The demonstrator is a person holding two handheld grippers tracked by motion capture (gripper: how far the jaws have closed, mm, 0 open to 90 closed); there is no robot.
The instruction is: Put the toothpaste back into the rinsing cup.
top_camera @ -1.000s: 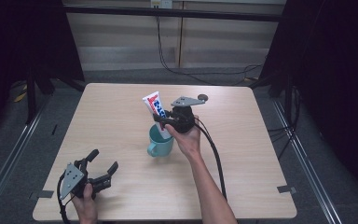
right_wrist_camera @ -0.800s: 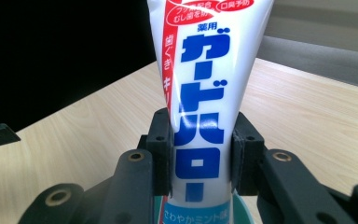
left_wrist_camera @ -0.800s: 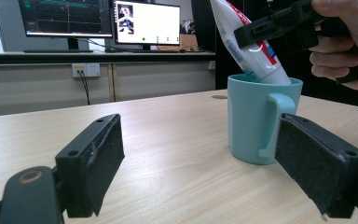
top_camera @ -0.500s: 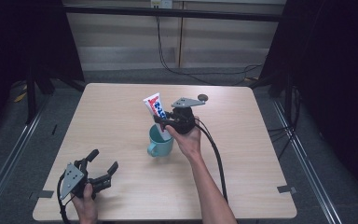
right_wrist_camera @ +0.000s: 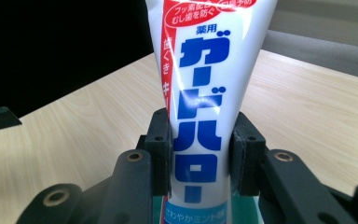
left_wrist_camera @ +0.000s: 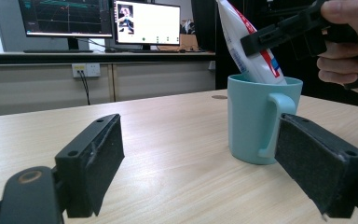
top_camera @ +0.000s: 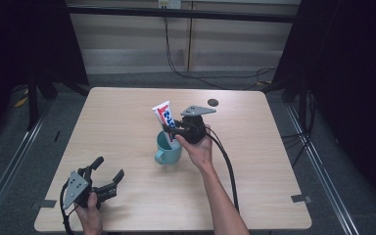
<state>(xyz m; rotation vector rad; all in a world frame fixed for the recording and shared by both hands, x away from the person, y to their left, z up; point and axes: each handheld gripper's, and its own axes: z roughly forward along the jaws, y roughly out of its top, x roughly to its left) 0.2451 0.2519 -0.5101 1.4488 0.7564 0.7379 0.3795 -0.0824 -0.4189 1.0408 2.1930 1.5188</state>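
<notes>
High view: toothpaste tube (top_camera: 164, 119) stands tilted in the teal mug (top_camera: 167, 151).

The person's right hand (top_camera: 198, 147) reaches from the near edge toward mid-table, forearm bare and angled left and far. It grasps the black two-jaw right gripper (top_camera: 172, 131), which carries a grey three-cornered plate on top and trails a black cable back along the forearm. This gripper points left; its jaws press on both sides of a white toothpaste tube with blue lettering (right_wrist_camera: 209, 93), held upright and slightly tilted. The left hand (top_camera: 90, 210) rests at the near left corner, grasping the black left gripper (top_camera: 108, 169), which points right and far. Its jaws stand wide apart, padded fingers (left_wrist_camera: 100, 156) clasping nothing.
</notes>
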